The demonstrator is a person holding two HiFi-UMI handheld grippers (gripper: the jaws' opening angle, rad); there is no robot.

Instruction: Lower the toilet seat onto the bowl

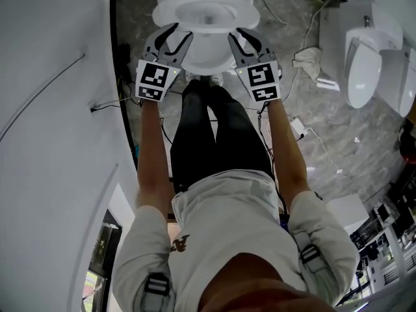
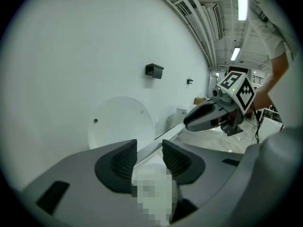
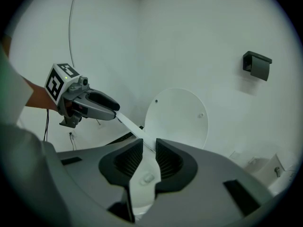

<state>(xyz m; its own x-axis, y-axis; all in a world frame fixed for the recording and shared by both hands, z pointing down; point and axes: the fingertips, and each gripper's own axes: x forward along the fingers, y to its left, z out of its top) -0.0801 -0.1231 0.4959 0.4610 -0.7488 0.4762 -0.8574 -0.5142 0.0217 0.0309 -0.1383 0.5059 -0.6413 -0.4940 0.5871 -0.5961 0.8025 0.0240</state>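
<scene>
The seat lies low over the bowl, seen edge-on as a thin white strip that runs from one gripper to the other. The round lid stands upright against the wall behind it. The right gripper is clamped on the seat's rim at the bowl's right side, with the pads close on either face. The left gripper has the rim between its jaws at the bowl's left side, but these stand wider than the rim and do not seem to press on it. A black holder hangs on the wall. On the marble floor lies a cloth, with urinals beyond it.
</scene>
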